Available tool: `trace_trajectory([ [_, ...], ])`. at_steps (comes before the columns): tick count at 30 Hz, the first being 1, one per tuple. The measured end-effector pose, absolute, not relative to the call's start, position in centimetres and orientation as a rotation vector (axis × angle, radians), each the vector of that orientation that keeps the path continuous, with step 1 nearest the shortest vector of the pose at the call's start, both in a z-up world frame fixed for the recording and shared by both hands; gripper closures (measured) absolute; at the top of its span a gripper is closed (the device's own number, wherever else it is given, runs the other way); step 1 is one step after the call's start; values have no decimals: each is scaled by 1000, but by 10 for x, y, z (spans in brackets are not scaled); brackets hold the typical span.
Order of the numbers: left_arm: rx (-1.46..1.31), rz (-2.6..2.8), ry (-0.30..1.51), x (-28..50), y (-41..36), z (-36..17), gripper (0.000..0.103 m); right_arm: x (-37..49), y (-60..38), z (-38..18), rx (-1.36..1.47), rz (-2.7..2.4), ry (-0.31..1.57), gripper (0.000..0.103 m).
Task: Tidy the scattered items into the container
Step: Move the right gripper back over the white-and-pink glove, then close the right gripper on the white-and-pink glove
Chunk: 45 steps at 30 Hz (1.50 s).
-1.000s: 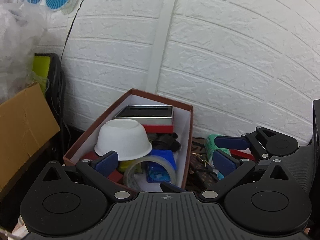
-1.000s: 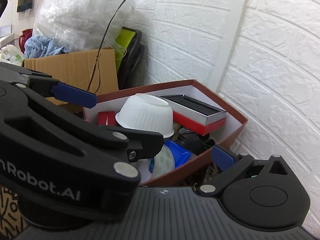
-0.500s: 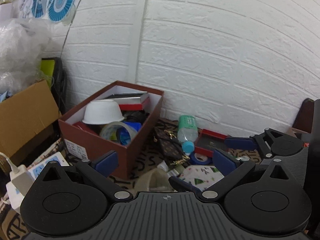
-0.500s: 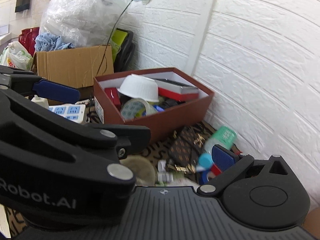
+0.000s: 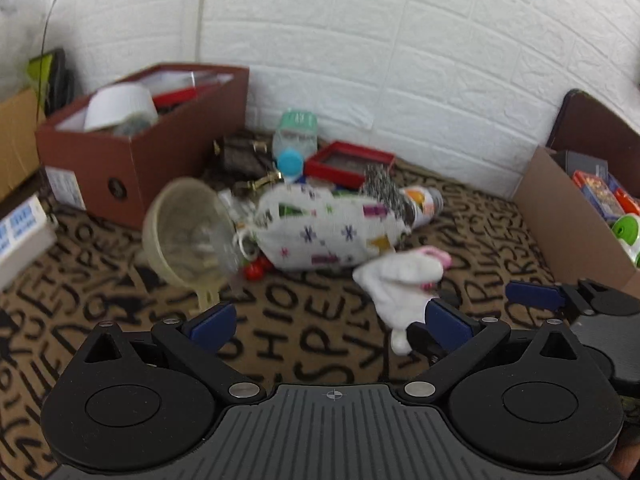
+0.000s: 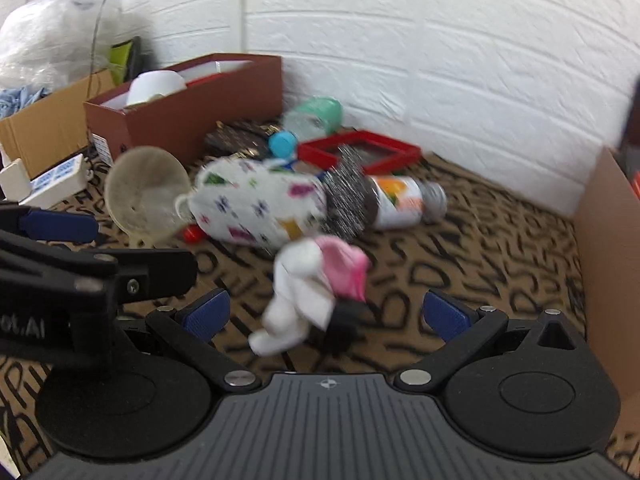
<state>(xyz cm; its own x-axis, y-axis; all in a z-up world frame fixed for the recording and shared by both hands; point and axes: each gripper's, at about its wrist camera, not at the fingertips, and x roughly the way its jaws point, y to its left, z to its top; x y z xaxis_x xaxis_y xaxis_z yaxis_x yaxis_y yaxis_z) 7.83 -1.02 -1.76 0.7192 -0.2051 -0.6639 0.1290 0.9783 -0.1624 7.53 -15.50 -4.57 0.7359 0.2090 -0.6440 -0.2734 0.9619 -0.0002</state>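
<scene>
Left wrist view, left to right. Far ahead and left of the jaws stands the brown box (image 5: 140, 152), which serves as the container; a white bowl (image 5: 120, 106) lies inverted inside it. Ahead of the left finger, a beige strainer (image 5: 186, 236) lies tilted on the letter-print mat (image 5: 288, 320). Straight ahead of the gap lies a patterned cloth pouch (image 5: 324, 232), touching the strainer; beyond it are a teal-capped bottle (image 5: 294, 140) and a red tray (image 5: 348, 162). Just ahead of the right finger lies a white-and-pink sock (image 5: 400, 280), and past the pouch a printed can (image 5: 424, 202). The left gripper (image 5: 328, 322) is spread wide and holds nothing.

Right wrist view. The right gripper (image 6: 326, 316) is likewise spread wide and empty; the sock (image 6: 312, 292) sits between and just ahead of its fingers. Whether it touches them cannot be told through the blur. A cardboard box (image 6: 608, 240) stands to the right of the jaws.
</scene>
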Motion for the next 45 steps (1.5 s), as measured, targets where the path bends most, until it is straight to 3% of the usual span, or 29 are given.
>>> trace_trajectory([
  [13,-107,-255,781,95,-24,-31,0,60,-165,-78,-71,255,675,1],
  [17,-107,-282,806,112,-31,-37,9,66,-166,-80,-68,260,677,4],
  [21,-113,-298,833,127,-34,-42,19,70,-167,-82,-53,277,675,10],
  [23,-115,-306,848,133,-35,-44,30,72,-164,-81,-49,302,674,15],
  [27,-124,-288,852,144,-38,-48,22,75,-159,-79,-61,347,675,29],
  [28,-136,-289,853,147,-38,-49,17,75,-158,-78,-65,353,674,30],
  [31,-163,-301,874,156,-40,-54,16,73,-156,-74,-87,355,660,34],
  [36,-151,-311,897,163,-43,-62,25,67,-164,-65,-114,313,640,40],
  [39,-134,-311,896,164,-44,-62,42,66,-170,-65,-112,293,647,42],
  [43,-155,-309,897,168,-46,-62,40,77,-172,-73,-94,280,694,59],
  [45,-145,-315,900,168,-49,-63,47,82,-171,-77,-67,291,704,59],
])
